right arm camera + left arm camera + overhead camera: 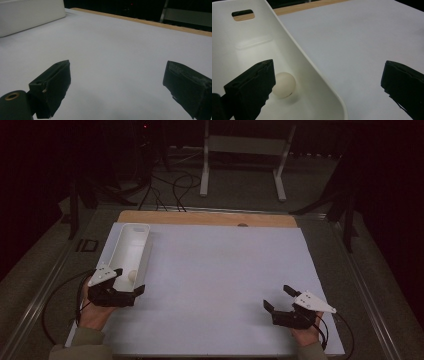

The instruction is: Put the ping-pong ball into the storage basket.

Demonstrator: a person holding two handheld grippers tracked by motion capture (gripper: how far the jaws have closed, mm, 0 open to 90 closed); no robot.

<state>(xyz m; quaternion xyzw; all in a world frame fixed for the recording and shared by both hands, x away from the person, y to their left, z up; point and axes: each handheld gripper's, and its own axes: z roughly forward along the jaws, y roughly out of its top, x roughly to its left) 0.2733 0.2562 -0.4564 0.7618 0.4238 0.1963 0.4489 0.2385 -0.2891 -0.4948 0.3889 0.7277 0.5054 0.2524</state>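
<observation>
Left gripper [129, 281] released, jaws wide, straddling near wall of white tray [116, 246]. Ball [284, 84] on tray floor, just beside inner jaw. Advice: shift both jaws inside wall, centre on ball, close gently. Right gripper [278, 297] released, idle, well apart.

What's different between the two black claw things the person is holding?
The left gripper sits at the near end of the white bin, one finger inside beside the small white ball, the other outside over the table; the right gripper hovers over bare white table. The left points up the table, the right angles leftward. Both are open, holding nothing.
</observation>
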